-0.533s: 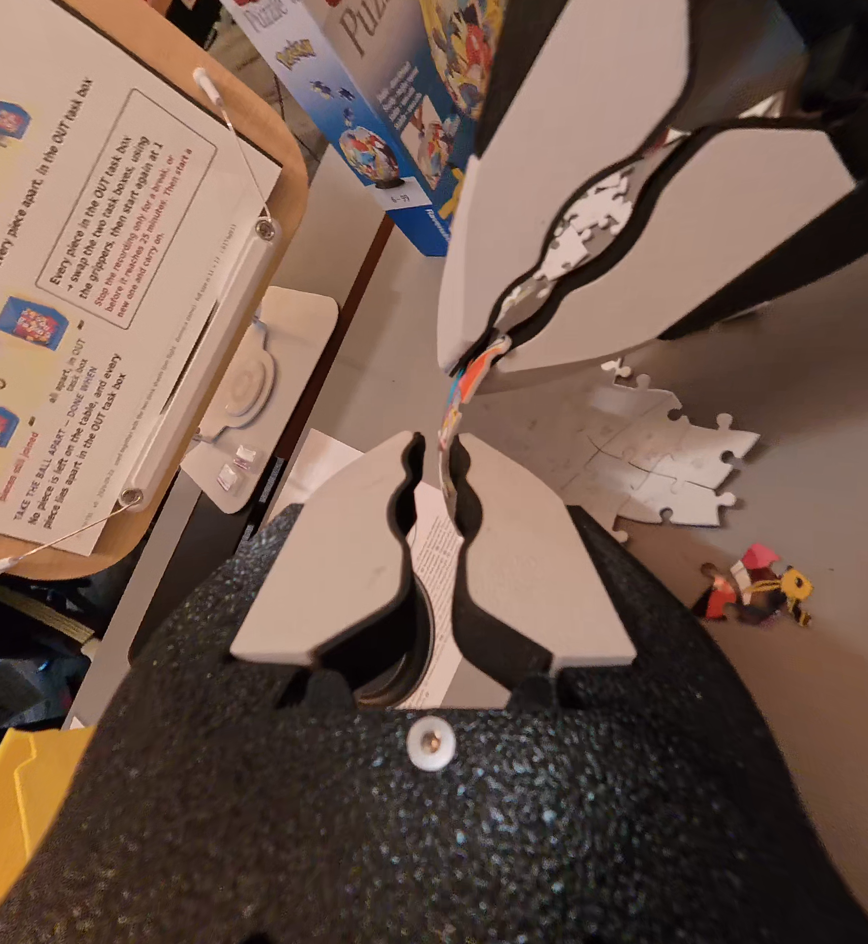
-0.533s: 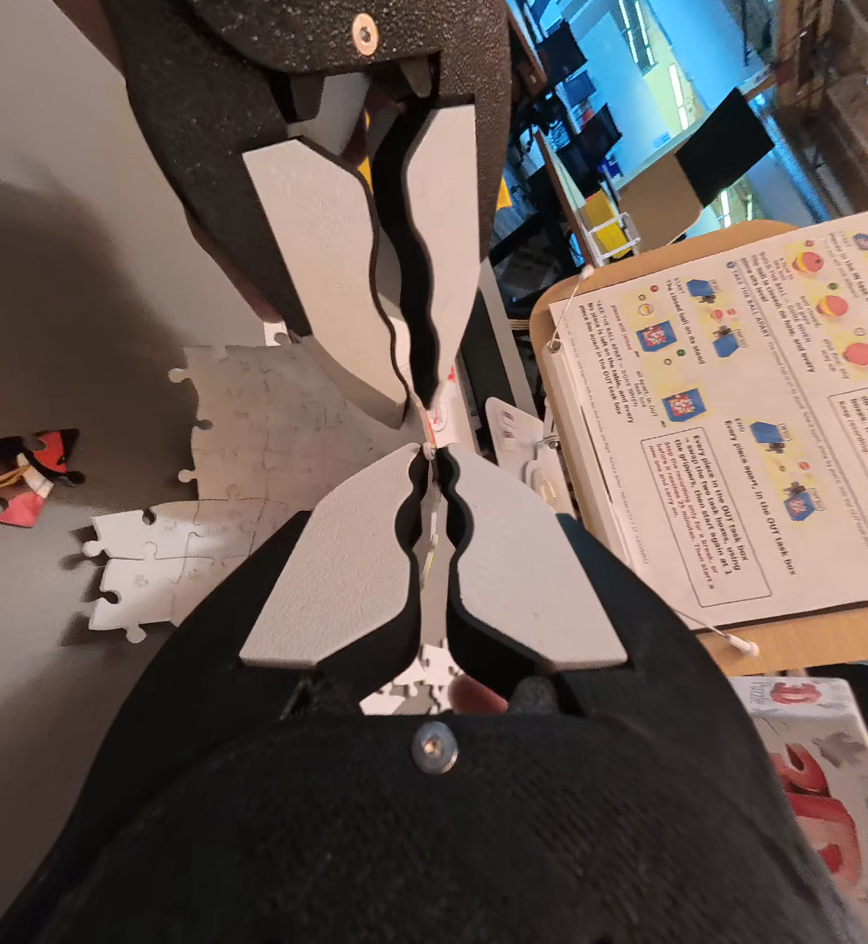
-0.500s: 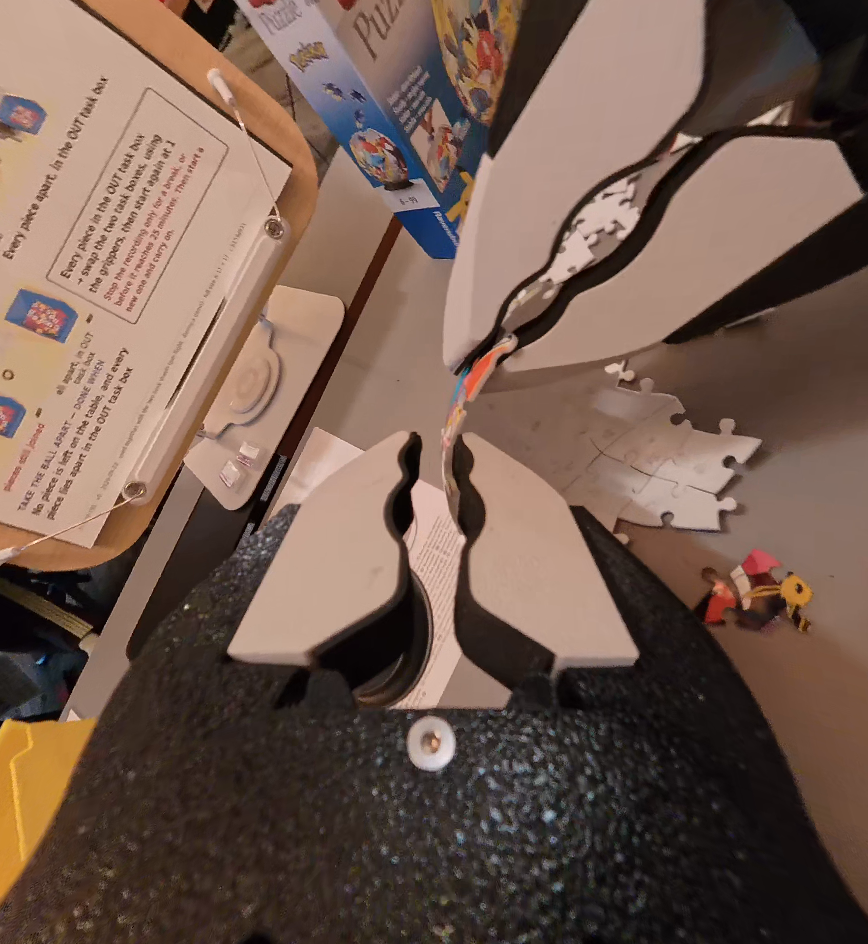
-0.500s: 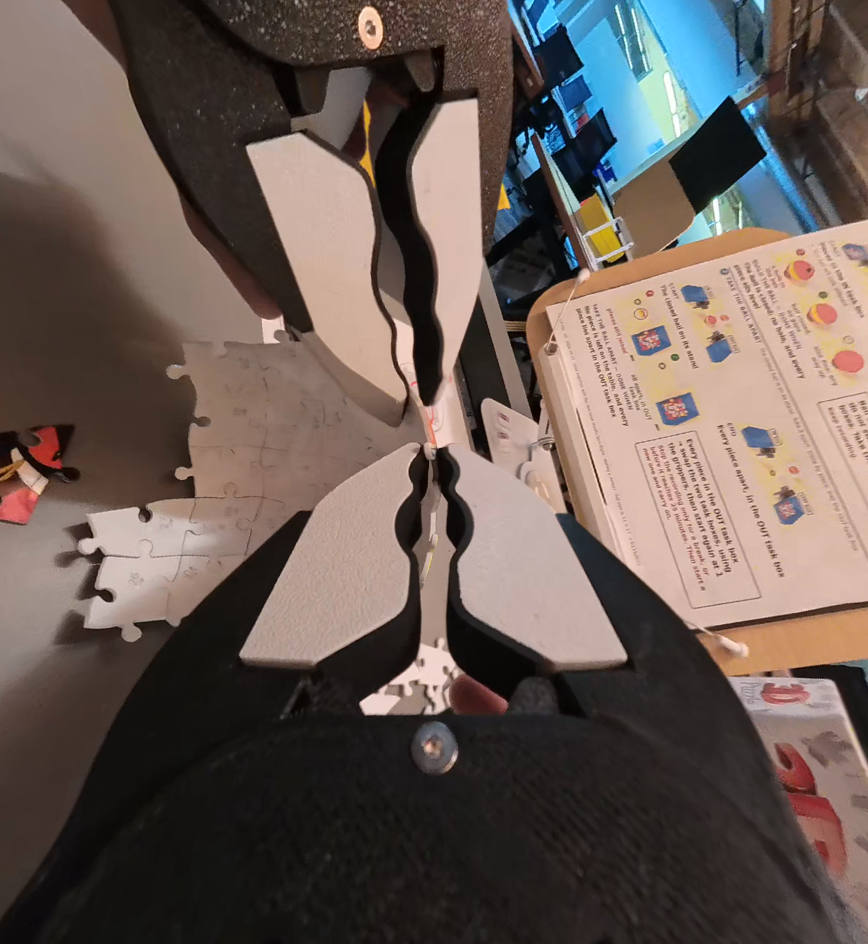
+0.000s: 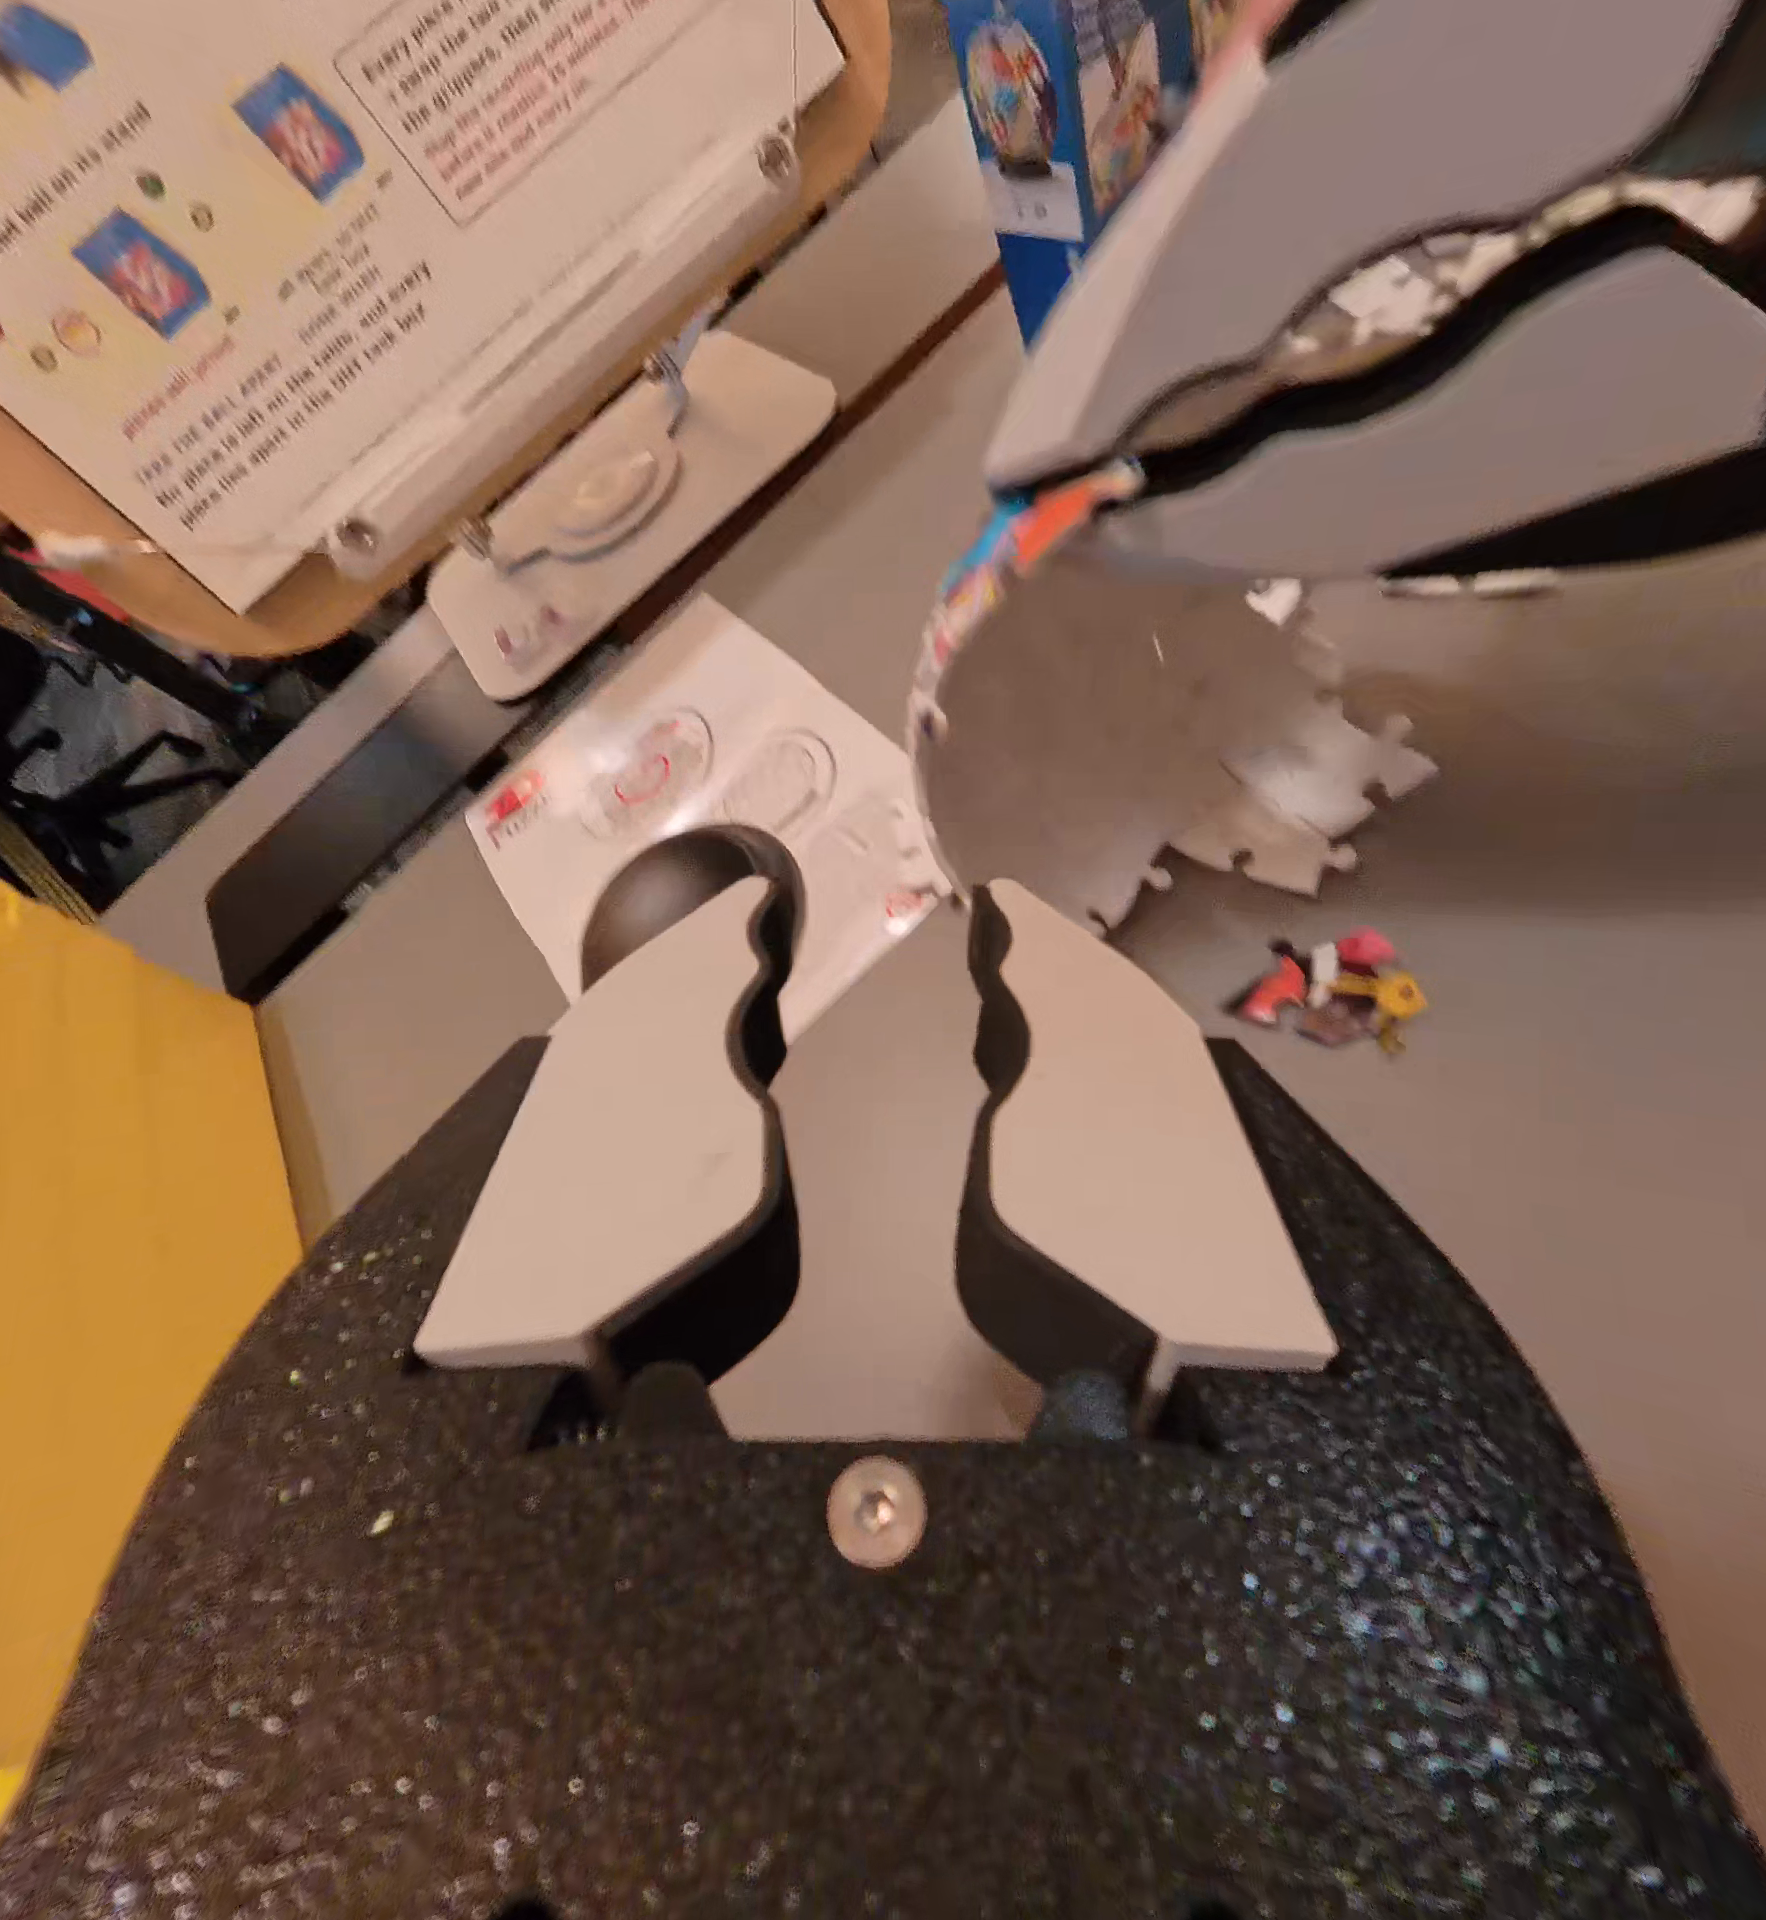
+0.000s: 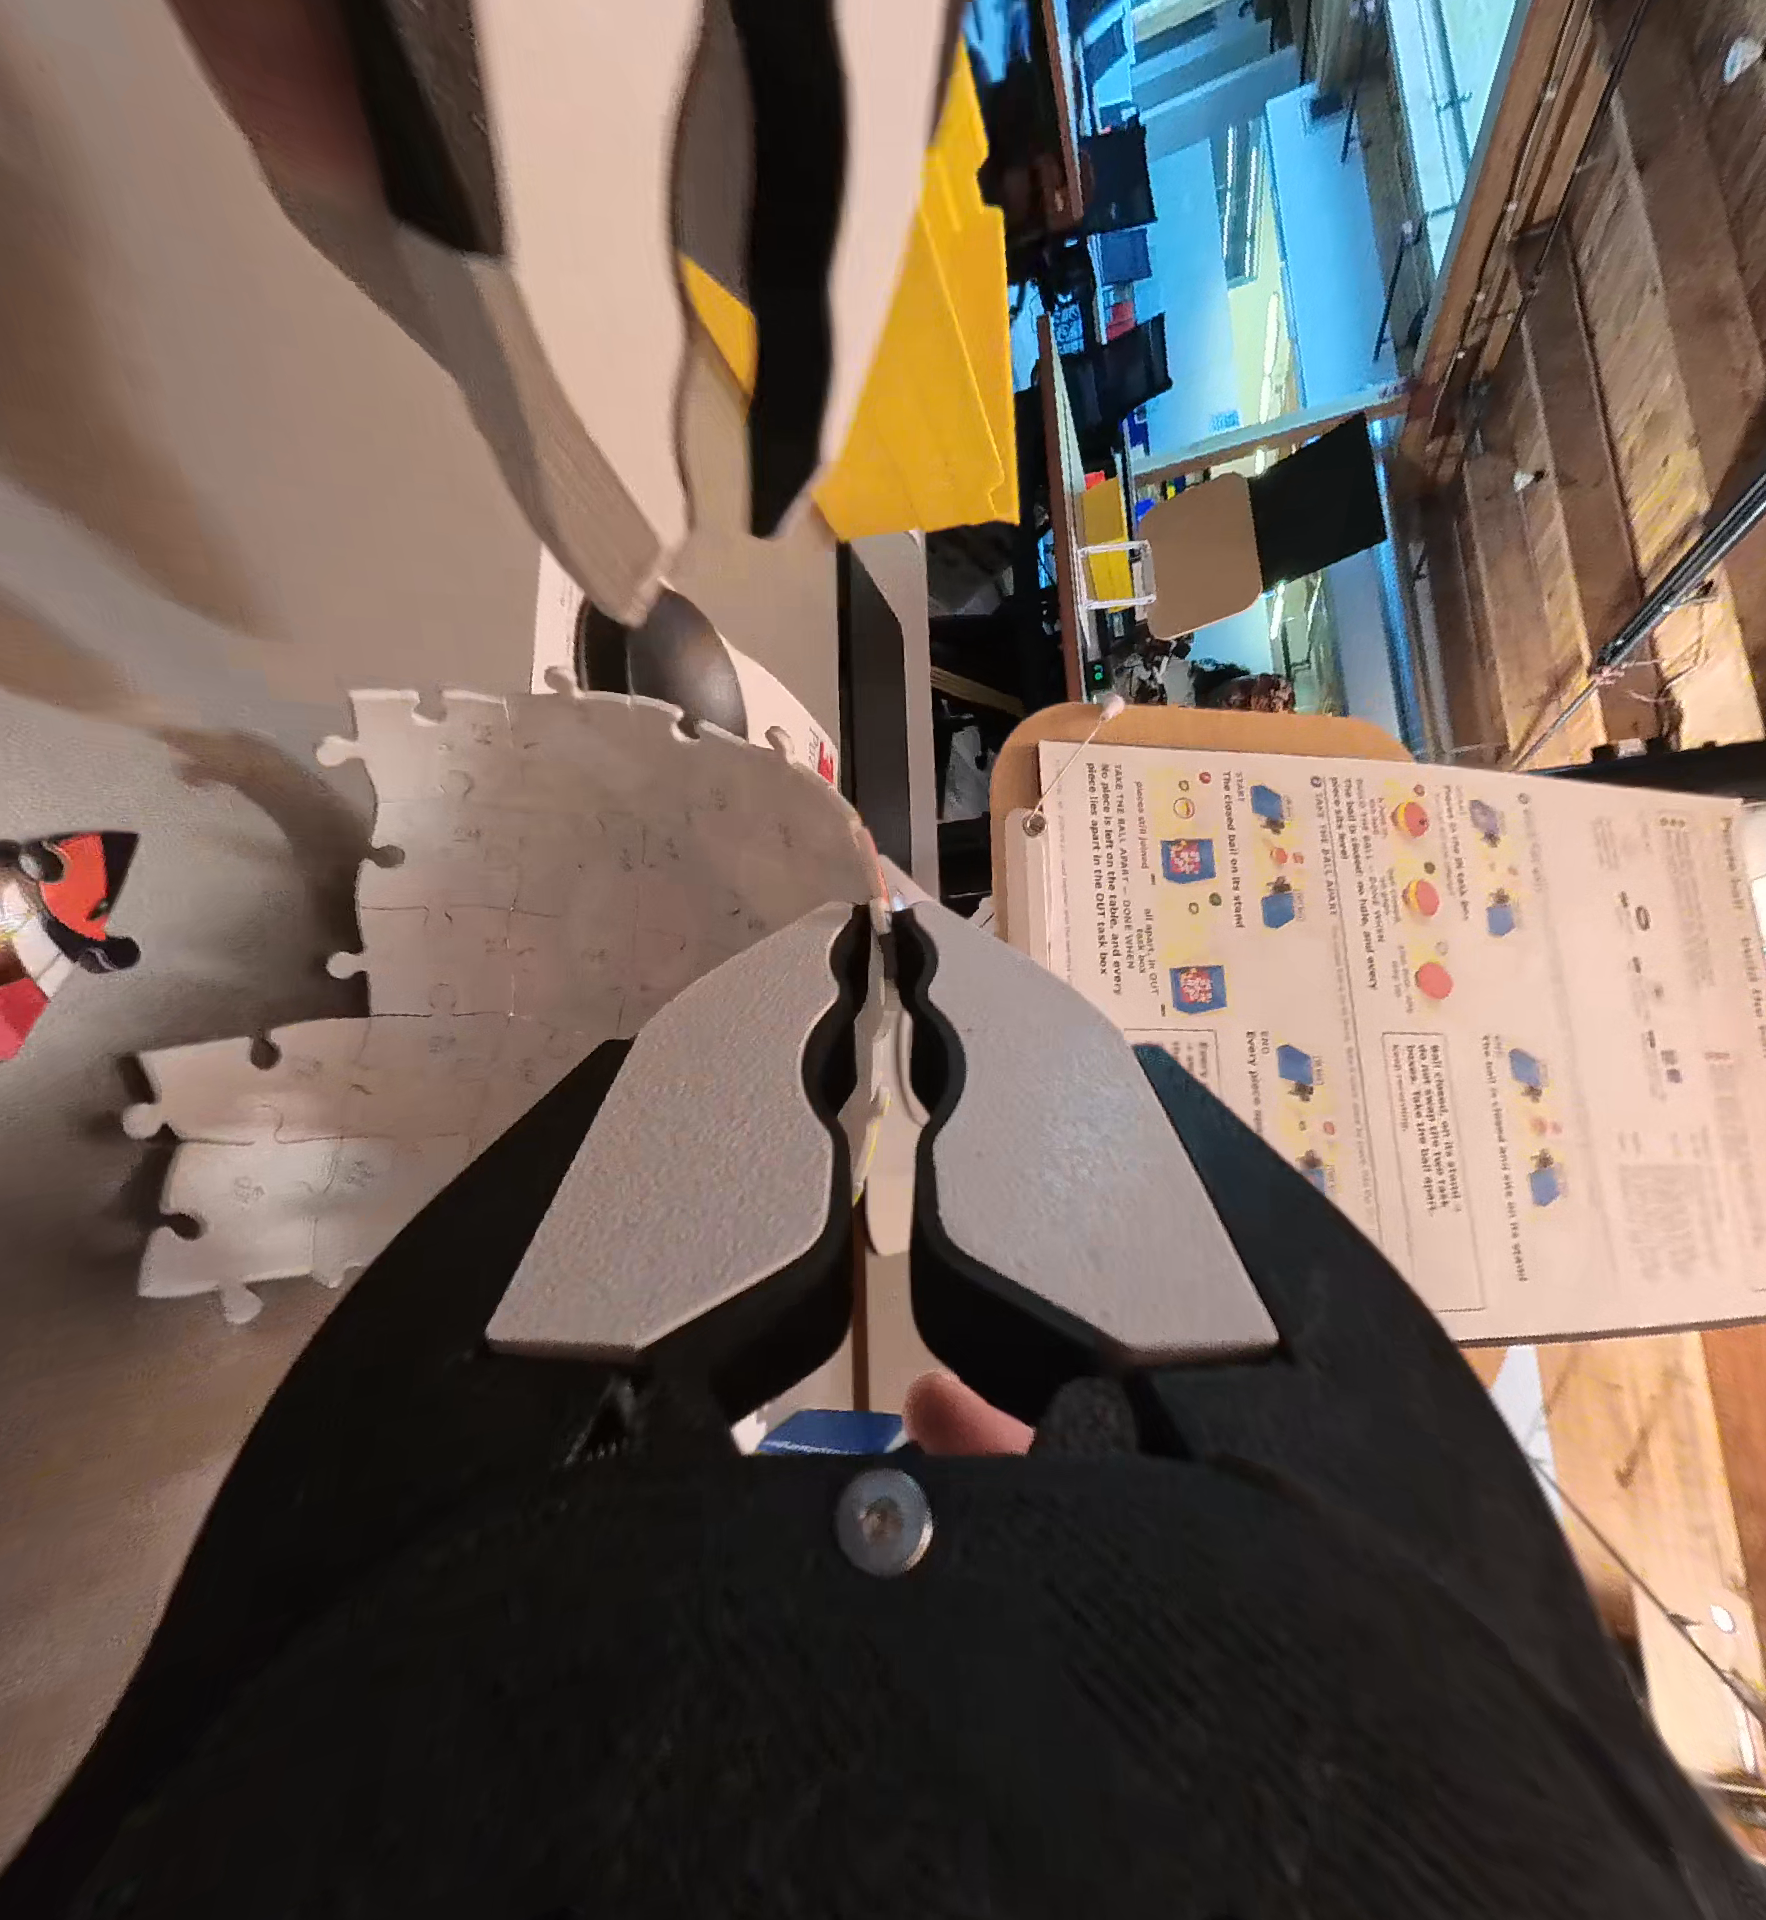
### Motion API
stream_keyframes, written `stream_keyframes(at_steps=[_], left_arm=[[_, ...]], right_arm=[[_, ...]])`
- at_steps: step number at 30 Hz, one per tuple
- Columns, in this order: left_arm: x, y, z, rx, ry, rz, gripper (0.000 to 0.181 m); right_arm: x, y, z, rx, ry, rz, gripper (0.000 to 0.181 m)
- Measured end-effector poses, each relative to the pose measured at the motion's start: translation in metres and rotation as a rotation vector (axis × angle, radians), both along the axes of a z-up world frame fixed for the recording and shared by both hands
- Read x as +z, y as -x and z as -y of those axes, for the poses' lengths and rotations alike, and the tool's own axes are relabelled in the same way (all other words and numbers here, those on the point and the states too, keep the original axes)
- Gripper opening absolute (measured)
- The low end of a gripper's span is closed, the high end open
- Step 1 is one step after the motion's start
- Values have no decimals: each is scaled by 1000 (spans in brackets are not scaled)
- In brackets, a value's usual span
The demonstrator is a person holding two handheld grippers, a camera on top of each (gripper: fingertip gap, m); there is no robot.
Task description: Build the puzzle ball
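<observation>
My right gripper (image 6: 884,920) is shut on the rim of a curved section of joined puzzle pieces (image 6: 567,914), grey side towards me, and holds it above the table. In the left wrist view the same gripper (image 5: 1118,488) hangs at the upper right with the section (image 5: 1066,748) curving down from it. My left gripper (image 5: 874,914) is open and empty, with its right fingertip just below the section's lower edge. It also shows at the top of the right wrist view (image 6: 713,561). A small coloured cluster of joined pieces (image 5: 1326,997) lies on the table.
A black ball stand (image 5: 692,894) sits on a white leaflet (image 5: 754,748). A yellow bin (image 5: 79,1195) stands at the left. A clipboard with an instruction sheet (image 5: 339,260) stands on its base behind. A blue puzzle box (image 5: 1045,135) is at the back. The tips of one gripper are about 7 cm away from the tips of the other.
My left gripper has let go of the puzzle section, opened and drawn back from it. My right gripper still holds the section and has shifted a little.
</observation>
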State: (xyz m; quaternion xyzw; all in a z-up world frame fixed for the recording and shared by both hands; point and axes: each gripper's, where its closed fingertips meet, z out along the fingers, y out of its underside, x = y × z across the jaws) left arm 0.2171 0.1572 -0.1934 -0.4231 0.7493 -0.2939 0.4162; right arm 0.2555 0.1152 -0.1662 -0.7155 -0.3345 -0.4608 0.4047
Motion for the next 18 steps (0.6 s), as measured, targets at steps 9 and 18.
stream_keyframes(at_steps=[9,18], left_arm=[[-65,44,55,43,365,-301,45],[-90,29,72,150,384,-372,59]], right_arm=[[1,8,-3,11,14,71,5],[2,10,-3,18,1,74,4]])
